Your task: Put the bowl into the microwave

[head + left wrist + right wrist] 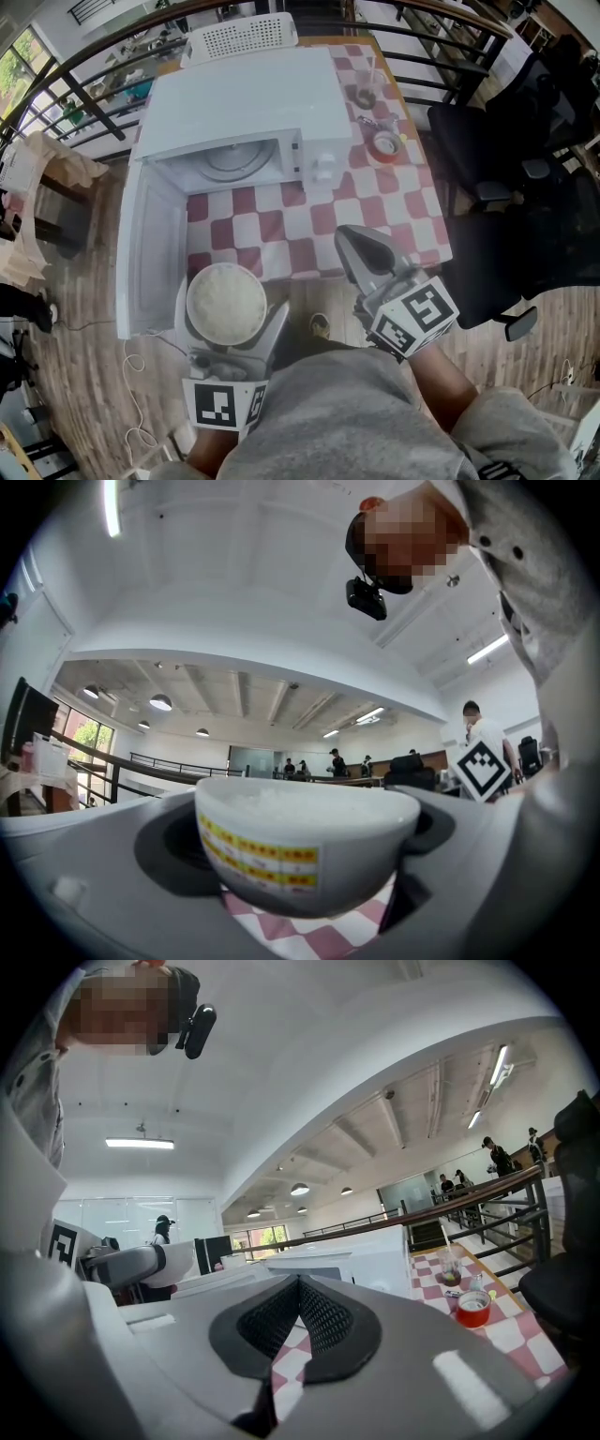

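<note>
**Jaws grip the bowl; the microwave is open and waiting**

Jaws of the left gripper (229,319) press on both sides of the bowl (305,841), holding it aloft just off the near edge of the checked tabletop (309,225). The microwave (246,103) stands there with its door (150,253) swung wide and its turntable (230,159) bare. The right gripper (354,246) hangs with its jaws together, empty. Judged so, the pickup is done; carrying the bowl in and setting it down remain.

White bowl (226,304) with yellow band, white microwave (244,103), red-white checked tablecloth (309,230)
</note>
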A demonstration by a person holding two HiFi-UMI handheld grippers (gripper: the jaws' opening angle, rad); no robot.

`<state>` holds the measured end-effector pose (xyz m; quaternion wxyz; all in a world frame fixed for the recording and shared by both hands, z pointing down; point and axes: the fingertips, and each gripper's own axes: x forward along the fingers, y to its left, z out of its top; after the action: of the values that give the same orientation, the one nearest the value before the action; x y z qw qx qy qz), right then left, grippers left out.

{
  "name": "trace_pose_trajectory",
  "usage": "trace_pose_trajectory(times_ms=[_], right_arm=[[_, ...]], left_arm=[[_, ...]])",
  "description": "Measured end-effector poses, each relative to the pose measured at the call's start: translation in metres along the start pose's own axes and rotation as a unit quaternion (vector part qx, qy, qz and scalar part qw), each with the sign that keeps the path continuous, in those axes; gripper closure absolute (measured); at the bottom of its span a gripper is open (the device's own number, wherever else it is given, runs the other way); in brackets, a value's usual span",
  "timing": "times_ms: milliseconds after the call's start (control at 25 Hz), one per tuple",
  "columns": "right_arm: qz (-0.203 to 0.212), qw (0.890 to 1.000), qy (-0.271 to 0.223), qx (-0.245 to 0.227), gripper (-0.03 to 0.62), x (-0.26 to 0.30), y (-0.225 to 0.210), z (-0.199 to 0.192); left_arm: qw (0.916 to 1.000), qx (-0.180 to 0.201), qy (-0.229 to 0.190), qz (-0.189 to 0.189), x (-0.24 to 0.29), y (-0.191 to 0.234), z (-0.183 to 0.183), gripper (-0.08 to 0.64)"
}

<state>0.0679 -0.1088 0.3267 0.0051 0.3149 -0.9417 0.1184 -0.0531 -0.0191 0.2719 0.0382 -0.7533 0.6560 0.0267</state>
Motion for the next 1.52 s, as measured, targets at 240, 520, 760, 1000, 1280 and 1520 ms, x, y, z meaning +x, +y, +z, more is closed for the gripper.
trace_pose_trajectory(times_ms=[240,520,760,1000,1280,1520], right_arm=[[-0.015,1.000,0.012,-0.005,0.592,0.023,0.005,-0.001],[-0.028,0.999,0.029,-0.006,0.592,0.050,0.007,-0.001],[-0.033,0.999,0.039,-0.009,0.592,0.063,0.009,-0.004],[-0.043,0.998,0.041,-0.014,0.592,0.075,0.012,-0.003],[-0.054,0.997,0.046,-0.018,0.592,0.095,0.014,-0.008],[-0.068,0.996,0.048,-0.020,0.592,0.114,0.010,-0.013]], left_arm=[[0.9998,-0.015,0.008,-0.007,0.012,0.026,-0.009,0.023],[0.9992,-0.029,0.018,-0.019,0.034,0.053,-0.019,0.023],[0.9988,-0.033,0.022,-0.029,0.049,0.065,-0.031,0.023],[0.9980,-0.041,0.025,-0.041,0.062,0.077,-0.039,0.023],[0.9971,-0.045,0.033,-0.052,0.077,0.095,-0.052,0.023],[0.9964,-0.049,0.035,-0.059,0.092,0.110,-0.067,0.023]])
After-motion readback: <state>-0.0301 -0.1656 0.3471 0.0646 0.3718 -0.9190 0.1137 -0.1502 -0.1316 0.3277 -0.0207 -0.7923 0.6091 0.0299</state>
